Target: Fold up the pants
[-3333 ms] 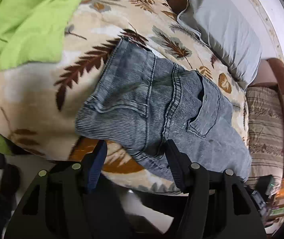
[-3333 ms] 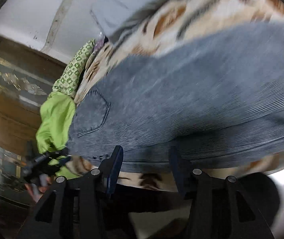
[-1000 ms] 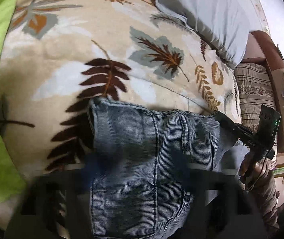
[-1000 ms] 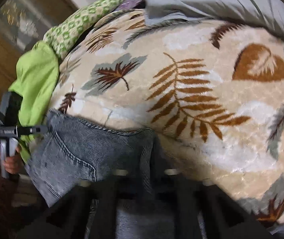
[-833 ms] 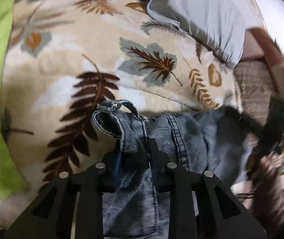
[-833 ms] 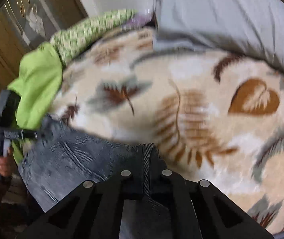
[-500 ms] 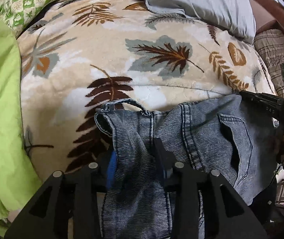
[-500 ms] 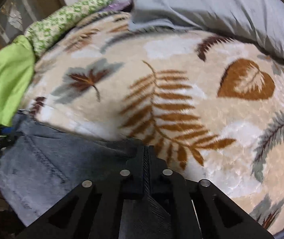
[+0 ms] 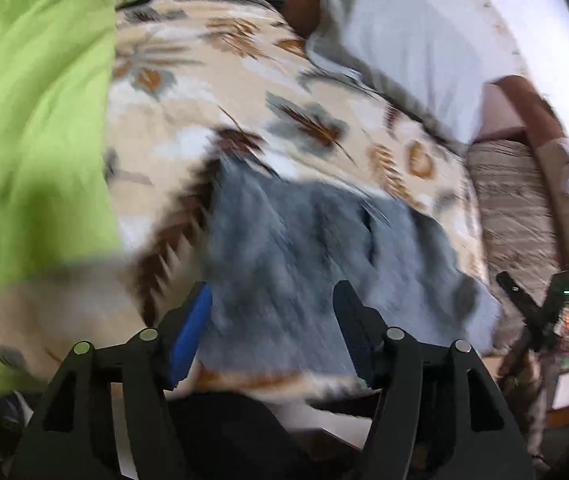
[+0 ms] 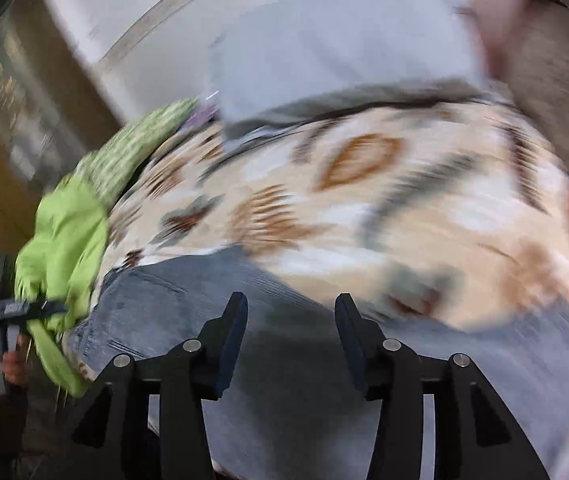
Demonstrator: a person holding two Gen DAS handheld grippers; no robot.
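The grey-blue denim pants lie folded on the leaf-patterned blanket near the bed's front edge. Both views are motion-blurred. My left gripper hovers above the pants' near edge, its jaws opening, with nothing pinched between the blue pads. My right gripper hangs over the other end of the pants, jaws also opening and free of the cloth. The right gripper and the hand holding it appear at the right edge of the left wrist view. At the left edge of the right wrist view the left gripper shows.
A bright green cloth is heaped at the bed's left side. A grey pillow lies at the head, with a striped cushion to its right. Wooden furniture stands beyond the green cloth.
Both grippers have let go of the waistband and opened. Both pulled back and up from the pants, which now lie flat on the blanket.
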